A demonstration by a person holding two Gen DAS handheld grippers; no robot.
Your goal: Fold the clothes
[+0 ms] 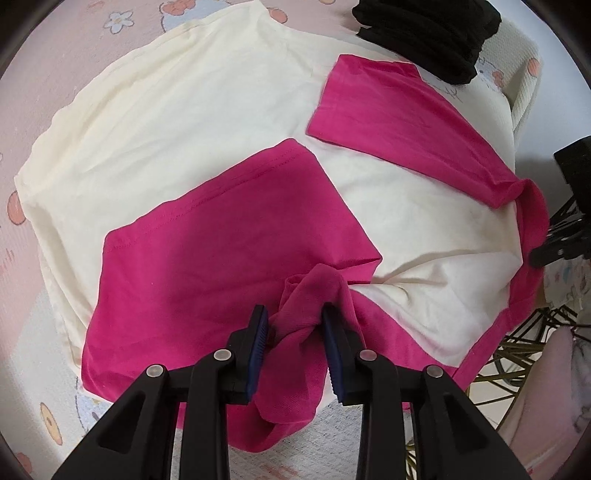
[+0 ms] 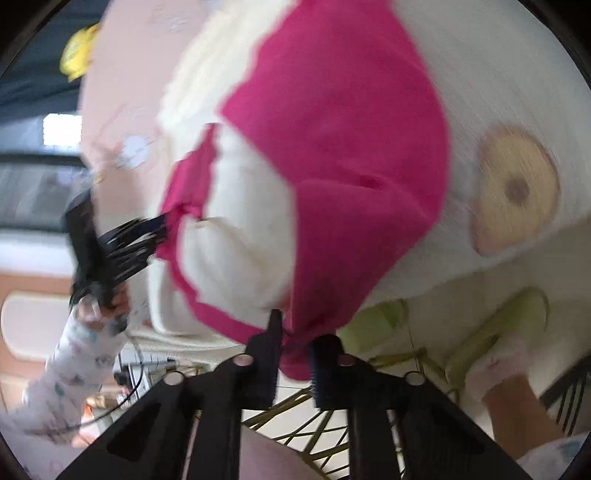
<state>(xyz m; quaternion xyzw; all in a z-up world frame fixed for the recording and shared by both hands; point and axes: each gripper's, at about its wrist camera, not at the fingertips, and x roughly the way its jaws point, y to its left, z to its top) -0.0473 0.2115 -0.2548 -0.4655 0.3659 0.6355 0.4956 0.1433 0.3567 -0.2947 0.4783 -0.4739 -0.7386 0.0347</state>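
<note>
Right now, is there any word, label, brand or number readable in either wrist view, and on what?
None readable.
Cream and pink shirt: plain fabric, no print or label in view.
Patterned cover: flowers and cartoon drawings only, no words.
Right wrist view: motion-blurred throughout; nothing legible.

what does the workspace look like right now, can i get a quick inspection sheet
surface: round table under a pink cartoon-print cloth, mostly covered by the garment.
job's things: cream and pink t-shirt spread flat, both pink sleeves folded inward over the cream body.
clutter: black folded garment at the far edge of the table.
grippers: left gripper closed on bunched pink fabric at the near edge; right gripper pinching the pink hem, view blurred.
cables: a thin dark cable hangs below the person's sleeve in the right wrist view.
surroundings: gold wire frame beside the table; green slipper on the floor.
</note>
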